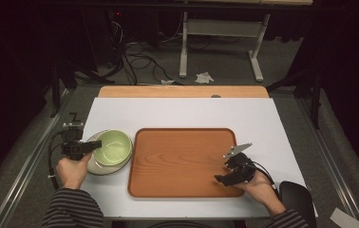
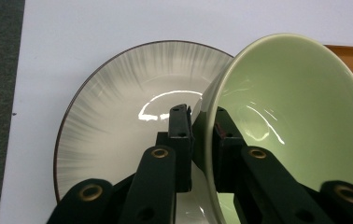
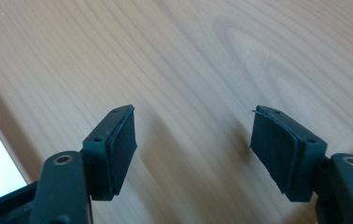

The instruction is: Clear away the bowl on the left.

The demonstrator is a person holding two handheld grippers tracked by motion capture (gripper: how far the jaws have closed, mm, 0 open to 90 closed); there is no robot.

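A pale green bowl [image 1: 114, 147] rests tilted on a grey-streaked plate [image 1: 92, 164] at the table's left. My left gripper [image 1: 91, 146] is shut on the bowl's near rim. In the left gripper view one jaw sits outside the green bowl [image 2: 286, 107] and one inside, above the plate [image 2: 118, 116], with the left gripper [image 2: 201, 116] pinching the wall. My right gripper [image 1: 221, 178] hovers open over the near right corner of the wooden tray [image 1: 177, 156]. The right gripper [image 3: 193, 135] has nothing between its jaws, just the tray's wood grain [image 3: 188, 60].
A white sheet [image 1: 182, 111] covers the tabletop beneath the tray and plate. A strip of the wooden table [image 1: 182, 91] shows at the far edge. Cables and a table frame [image 1: 184, 42] lie on the floor beyond.
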